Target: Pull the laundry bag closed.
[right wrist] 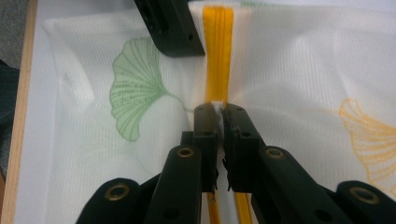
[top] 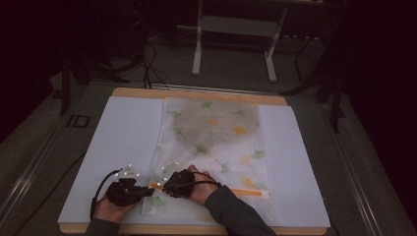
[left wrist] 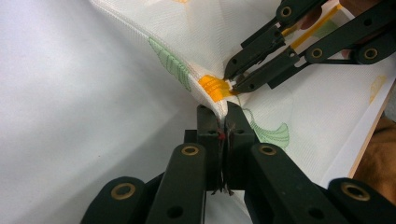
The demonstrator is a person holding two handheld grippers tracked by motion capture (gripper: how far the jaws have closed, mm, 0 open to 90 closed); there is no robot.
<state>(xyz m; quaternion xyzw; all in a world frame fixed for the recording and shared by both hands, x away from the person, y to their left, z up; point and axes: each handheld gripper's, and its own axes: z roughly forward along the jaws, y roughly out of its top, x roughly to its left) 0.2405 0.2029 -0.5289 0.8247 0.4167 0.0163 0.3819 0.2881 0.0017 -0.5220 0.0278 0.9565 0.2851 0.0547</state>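
From the high view, I have both claws down at the near edge of the bench [top: 123, 96], left of the middle, on the near-left corner of a white mesh bag [top: 214, 142] printed with green and orange ginkgo leaves. The bag lies flat on a white sheet [top: 123, 142], running from the near edge toward the far edge, with an orange zipper [top: 246, 192] across its near end. The left claw [top: 147, 191] and right claw [top: 164, 187] sit just beside each other. My worry here: with both so close, a pull apart could drag the whole light bag over the sheet instead of opening it.

In the left gripper view, my left claw [left wrist: 225, 122] is closed tight on a pinch of mesh just beside the zipper's end, the fabric tented up into a ridge. The right claw [left wrist: 231, 78] reaches in from the upper right, its tips pinched on a small white tab at the orange end. If I tug hard, I judge the thin mesh could slip out or snag.

In the right gripper view, the right claw [right wrist: 218, 112] is closed on that white pull tab [right wrist: 217, 106] on the zipper band. The hold is at the very tips, so it may pop off.
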